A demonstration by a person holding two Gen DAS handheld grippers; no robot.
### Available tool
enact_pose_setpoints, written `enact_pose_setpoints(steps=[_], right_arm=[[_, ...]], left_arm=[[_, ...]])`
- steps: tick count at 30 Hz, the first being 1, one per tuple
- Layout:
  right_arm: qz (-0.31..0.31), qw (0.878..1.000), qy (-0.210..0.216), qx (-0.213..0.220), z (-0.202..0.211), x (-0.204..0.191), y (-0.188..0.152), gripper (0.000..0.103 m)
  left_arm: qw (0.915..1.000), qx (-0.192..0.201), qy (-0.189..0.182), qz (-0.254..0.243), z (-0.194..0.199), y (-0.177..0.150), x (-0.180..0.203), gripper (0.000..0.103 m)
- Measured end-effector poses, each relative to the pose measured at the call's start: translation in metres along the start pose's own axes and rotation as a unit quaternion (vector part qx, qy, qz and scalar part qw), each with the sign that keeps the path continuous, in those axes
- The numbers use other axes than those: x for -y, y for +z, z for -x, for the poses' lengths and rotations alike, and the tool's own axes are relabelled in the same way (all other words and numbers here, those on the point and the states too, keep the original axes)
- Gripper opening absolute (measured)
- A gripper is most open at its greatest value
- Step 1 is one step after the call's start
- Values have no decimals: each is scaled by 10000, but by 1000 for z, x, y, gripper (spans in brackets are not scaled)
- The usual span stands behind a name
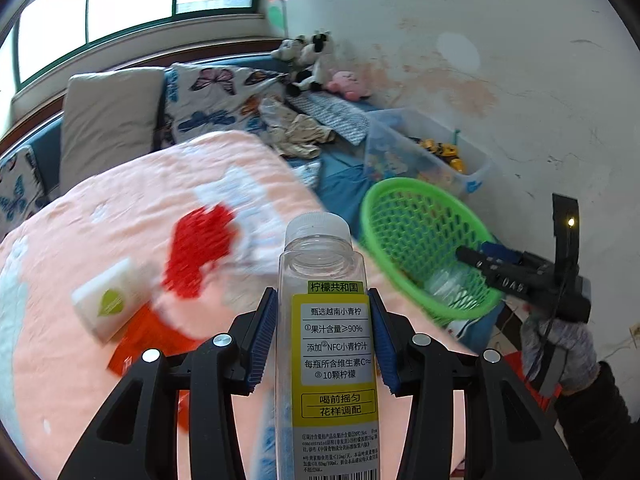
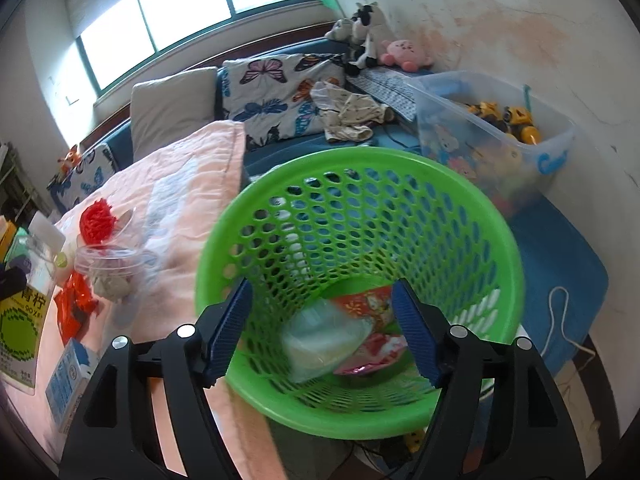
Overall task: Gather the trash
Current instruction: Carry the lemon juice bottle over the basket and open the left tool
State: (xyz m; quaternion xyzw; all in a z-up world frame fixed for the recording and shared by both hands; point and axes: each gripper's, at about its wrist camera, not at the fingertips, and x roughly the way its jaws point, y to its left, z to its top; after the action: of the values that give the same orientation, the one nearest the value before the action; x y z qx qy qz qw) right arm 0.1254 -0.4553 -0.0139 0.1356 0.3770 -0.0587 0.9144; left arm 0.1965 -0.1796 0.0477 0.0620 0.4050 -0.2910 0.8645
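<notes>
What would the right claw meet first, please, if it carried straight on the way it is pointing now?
Most likely the trash inside the green basket: the right claw, open and empty, points down into its mouth, with a clear plastic container and a red wrapper on the bottom. Depth is hard to judge; the near rim could come first.

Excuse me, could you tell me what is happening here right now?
A person is clearing trash off a bed with a gripper in each hand. The left gripper is shut on an empty plastic bottle. The right gripper hangs open over the green basket, where a wrapper and a plastic tub already lie. More litter waits on the pink blanket.
</notes>
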Motion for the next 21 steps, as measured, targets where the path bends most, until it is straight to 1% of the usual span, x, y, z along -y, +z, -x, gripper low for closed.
enact_pose_setpoints(steps=[5,10,14,17,21], right_arm=[[-154,9999,9,74,13,18,-5,72],[-95,9997,-82,229,29,24,-11,72],[-35,9993,-180,323,39,28,-19,73],[-111,9992,-148,345,44,34,-24,73],[-133,9990,-200,388,50,39,-31,73]], left_arm=[[9997,-70,-176,-161,-22,19,30,44],[9985,-284,-414,-195,-49,35,62,44],[9976,-440,-449,-278,-75,44,89,44],[9965,-601,-532,-242,-92,49,102,44],[9960,-606,-619,-238,-109,56,119,44]])
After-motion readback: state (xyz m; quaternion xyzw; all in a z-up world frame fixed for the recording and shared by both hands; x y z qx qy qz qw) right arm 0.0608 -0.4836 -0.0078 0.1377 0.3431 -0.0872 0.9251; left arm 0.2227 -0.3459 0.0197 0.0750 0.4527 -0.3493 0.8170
